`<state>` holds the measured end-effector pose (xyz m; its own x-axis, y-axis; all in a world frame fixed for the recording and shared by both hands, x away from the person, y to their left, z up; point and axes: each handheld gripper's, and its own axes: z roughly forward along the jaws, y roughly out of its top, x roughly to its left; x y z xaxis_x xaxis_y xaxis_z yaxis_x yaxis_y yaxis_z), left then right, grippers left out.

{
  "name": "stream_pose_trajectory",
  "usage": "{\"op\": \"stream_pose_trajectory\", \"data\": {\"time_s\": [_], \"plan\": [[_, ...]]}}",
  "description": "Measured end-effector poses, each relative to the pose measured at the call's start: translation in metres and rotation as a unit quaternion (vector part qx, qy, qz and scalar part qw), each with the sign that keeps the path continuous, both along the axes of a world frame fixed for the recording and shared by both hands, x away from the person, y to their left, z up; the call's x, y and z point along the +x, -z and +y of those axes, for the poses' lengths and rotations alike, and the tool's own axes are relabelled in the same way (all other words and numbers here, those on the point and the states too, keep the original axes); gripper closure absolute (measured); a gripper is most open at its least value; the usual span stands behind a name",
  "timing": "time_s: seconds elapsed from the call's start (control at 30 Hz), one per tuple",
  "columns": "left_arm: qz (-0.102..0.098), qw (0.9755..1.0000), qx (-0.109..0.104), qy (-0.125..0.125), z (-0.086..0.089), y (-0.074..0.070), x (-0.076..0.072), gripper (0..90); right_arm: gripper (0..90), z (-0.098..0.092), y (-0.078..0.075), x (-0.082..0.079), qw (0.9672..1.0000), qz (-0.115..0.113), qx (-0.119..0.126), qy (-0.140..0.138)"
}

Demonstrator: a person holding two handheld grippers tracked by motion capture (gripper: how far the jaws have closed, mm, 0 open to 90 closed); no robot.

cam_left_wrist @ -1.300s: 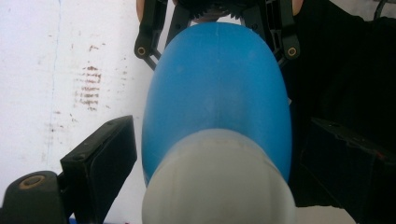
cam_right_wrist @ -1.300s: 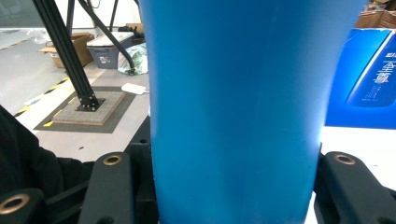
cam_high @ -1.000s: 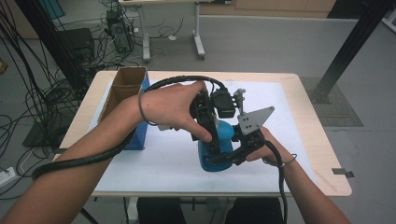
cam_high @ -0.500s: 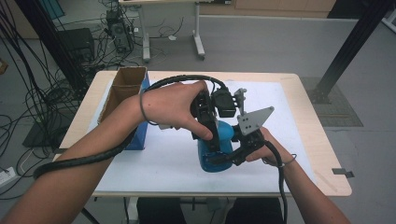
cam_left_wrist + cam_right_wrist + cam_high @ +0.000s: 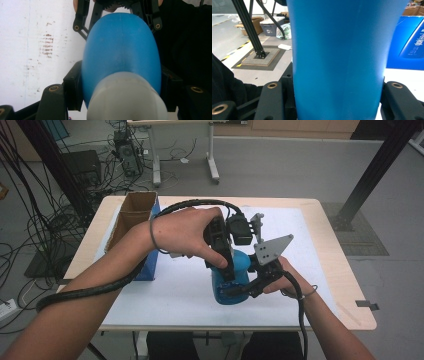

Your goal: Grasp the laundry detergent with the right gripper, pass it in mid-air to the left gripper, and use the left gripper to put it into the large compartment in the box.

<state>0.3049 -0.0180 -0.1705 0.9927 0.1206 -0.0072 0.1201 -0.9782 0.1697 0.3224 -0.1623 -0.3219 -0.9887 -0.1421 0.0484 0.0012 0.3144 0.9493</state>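
While cables litter the floor beyond our white surface (image 5: 170, 295), our left gripper (image 5: 222, 257), its jaws just closed, and right gripper (image 5: 250, 287) both clamp the blue bottle (image 5: 239, 270).

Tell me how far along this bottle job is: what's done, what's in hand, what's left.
Done: the right gripper is clamped on the lower body of the blue bottle, which stands on the white mat. In hand: the left gripper has just been closing its fingers onto the bottle's upper part, behind the pale cap. Left: the cap is still on, so opening it probably comes next.
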Motion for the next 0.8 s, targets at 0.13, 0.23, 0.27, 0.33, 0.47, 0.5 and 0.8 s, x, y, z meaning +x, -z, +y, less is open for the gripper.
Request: {"op": "stream_pose_trajectory", "data": {"time_s": [0.13,0.23,0.27,0.33,0.47,0.5,0.8], "plan": [[0.001,1.0000,0.001,-0.001,-0.0008,-0.0008,0.0005,37.2,44.1,-0.0001,-0.0001,0.0002,1.0000,0.000,0.001,0.000],[0.000,1.0000,-0.005,-0.004,-0.0013,-0.0021,0.0009,37.4,44.1,-0.0008,-0.0004,0.0006,1.0000,0.001,0.006,0.000],[-0.001,1.0000,-0.008,-0.004,-0.0014,-0.0027,0.0010,37.5,44.1,-0.0012,-0.0005,0.0007,1.0000,0.003,0.007,0.000],[-0.003,0.9999,-0.011,-0.004,-0.0017,-0.0035,0.0013,37.6,44.2,-0.0022,-0.0011,0.0013,0.9999,0.003,0.010,0.000],[-0.004,0.9999,-0.010,-0.002,-0.0026,-0.0038,0.0019,37.6,44.2,-0.0033,-0.0017,0.0021,0.9999,0.000,0.011,0.002],[-0.004,0.9999,-0.010,-0.002,-0.0030,-0.0039,0.0022,37.6,44.2,-0.0034,-0.0018,0.0021,0.9999,0.000,0.010,0.003],[-0.006,0.9999,-0.008,-0.002,-0.0036,-0.0046,0.0019,37.6,44.2,-0.0033,-0.0019,0.0024,0.9999,-0.001,0.012,0.004]]}}
